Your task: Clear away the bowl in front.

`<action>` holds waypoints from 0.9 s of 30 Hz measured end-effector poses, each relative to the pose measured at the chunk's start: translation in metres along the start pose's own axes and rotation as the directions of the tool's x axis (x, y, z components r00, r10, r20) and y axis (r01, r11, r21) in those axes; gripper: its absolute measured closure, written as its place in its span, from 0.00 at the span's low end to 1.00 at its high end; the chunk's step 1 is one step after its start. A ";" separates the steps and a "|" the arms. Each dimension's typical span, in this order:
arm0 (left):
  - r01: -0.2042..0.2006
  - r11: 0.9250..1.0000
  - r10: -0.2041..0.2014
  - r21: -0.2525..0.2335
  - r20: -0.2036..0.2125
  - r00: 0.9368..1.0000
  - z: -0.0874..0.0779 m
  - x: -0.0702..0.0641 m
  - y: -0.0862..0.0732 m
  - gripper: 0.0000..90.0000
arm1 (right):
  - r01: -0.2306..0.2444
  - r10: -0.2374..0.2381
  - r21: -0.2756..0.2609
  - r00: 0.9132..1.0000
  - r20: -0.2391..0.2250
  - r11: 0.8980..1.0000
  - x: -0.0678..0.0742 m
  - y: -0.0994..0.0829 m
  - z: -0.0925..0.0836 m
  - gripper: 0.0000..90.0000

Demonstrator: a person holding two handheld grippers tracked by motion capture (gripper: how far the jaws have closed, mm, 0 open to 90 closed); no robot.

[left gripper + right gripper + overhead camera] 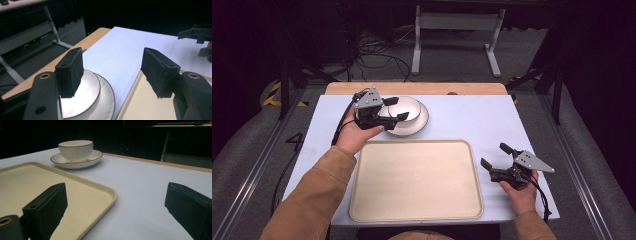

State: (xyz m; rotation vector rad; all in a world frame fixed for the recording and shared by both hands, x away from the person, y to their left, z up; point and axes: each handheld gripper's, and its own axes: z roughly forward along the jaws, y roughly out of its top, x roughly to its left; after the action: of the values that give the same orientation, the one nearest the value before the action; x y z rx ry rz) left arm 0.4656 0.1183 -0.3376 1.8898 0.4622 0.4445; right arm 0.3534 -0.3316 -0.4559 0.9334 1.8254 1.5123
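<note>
White bowl [401, 111] on plate [418, 123]; left claw [393, 108] open above it.

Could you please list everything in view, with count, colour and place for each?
bowl: one, white with a dark rim, on the plate at the far left of the table.
plate: one, white with a dark rim, under the bowl.
tray: one, cream, nothing on it, at the near middle of the table.
table: one, pale blue top with a wooden far edge.
frame: one, grey metal, on the floor beyond the table.
cables: several, black, on the floor beyond the table.
left tongs: one, black, jaws apart over the bowl, not touching it.
right tongs: one, black, open, right of the tray.
sleeves: two, tan, at the near edge.
</note>
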 end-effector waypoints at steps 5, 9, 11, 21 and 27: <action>-0.096 0.989 0.098 0.112 -0.009 0.995 0.007 0.002 0.010 0.36 | 0.009 -0.008 0.010 1.000 -0.004 1.000 0.001 0.000 0.001 0.05; -0.146 0.974 0.150 0.172 -0.011 0.989 0.012 0.002 0.018 0.36 | 0.010 -0.010 0.013 1.000 -0.002 1.000 0.001 0.001 0.001 0.05; -0.175 0.965 0.179 0.193 -0.001 0.984 0.016 0.002 0.021 0.36 | 0.012 -0.012 0.017 1.000 -0.002 1.000 0.001 0.001 0.001 0.05; -0.226 0.924 0.214 0.308 0.070 0.974 0.035 0.012 0.033 0.41 | 0.019 -0.019 0.023 1.000 -0.012 1.000 0.001 0.001 0.002 0.05; -0.261 0.883 0.251 0.390 0.076 0.965 0.047 0.015 0.040 0.42 | 0.026 -0.025 0.023 1.000 -0.013 0.999 0.002 0.001 0.002 0.05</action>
State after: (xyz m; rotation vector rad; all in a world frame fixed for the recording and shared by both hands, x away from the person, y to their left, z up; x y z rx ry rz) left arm 0.5062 0.0756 -0.3151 2.3649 0.3005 0.5316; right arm 0.3541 -0.3286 -0.4554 0.9098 1.8611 1.4879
